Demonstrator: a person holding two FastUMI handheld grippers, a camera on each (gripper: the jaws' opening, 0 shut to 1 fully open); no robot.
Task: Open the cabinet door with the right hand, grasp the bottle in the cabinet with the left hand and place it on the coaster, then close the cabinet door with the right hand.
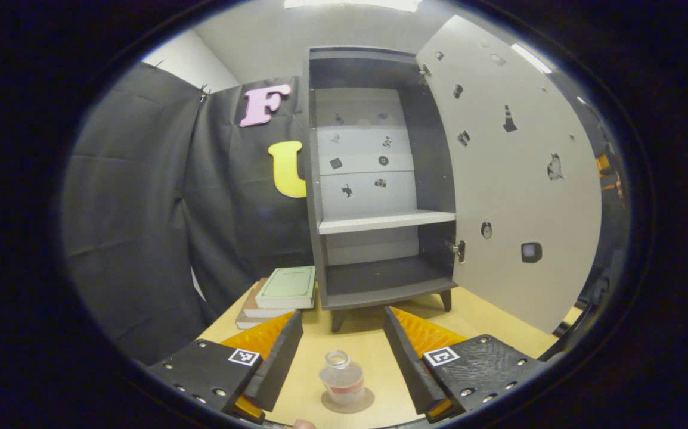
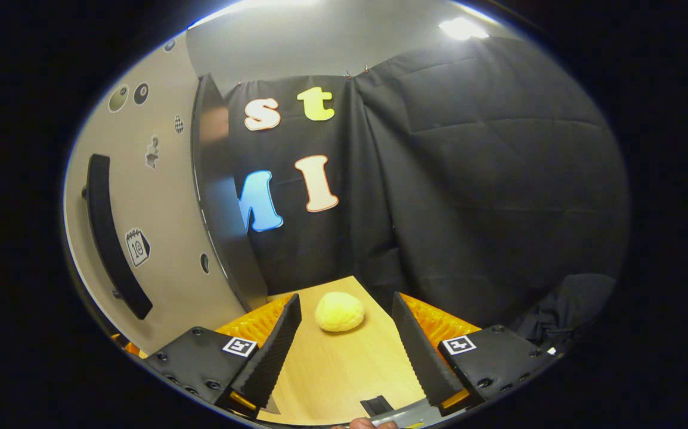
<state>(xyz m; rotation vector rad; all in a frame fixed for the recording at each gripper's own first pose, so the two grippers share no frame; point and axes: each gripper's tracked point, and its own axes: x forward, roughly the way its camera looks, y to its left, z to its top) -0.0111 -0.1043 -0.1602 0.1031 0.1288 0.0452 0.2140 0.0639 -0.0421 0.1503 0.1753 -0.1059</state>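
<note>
Left tongs [image 1: 343,351] hover level above the counter [image 1: 487,319], spread wide, gripping nothing; the bottle [image 1: 342,380] stands upright on the coaster [image 1: 363,401] between them; cabinet [image 1: 380,179] door [image 1: 517,179] open; right tongs [image 2: 347,342] spread empty beside the door's handle [image 2: 108,238].

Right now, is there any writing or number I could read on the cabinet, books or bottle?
"10": calendar sticker on the pale cabinet door.
Green book cover: print too small to read.
Red label on the clear bottle: blurred.
</note>
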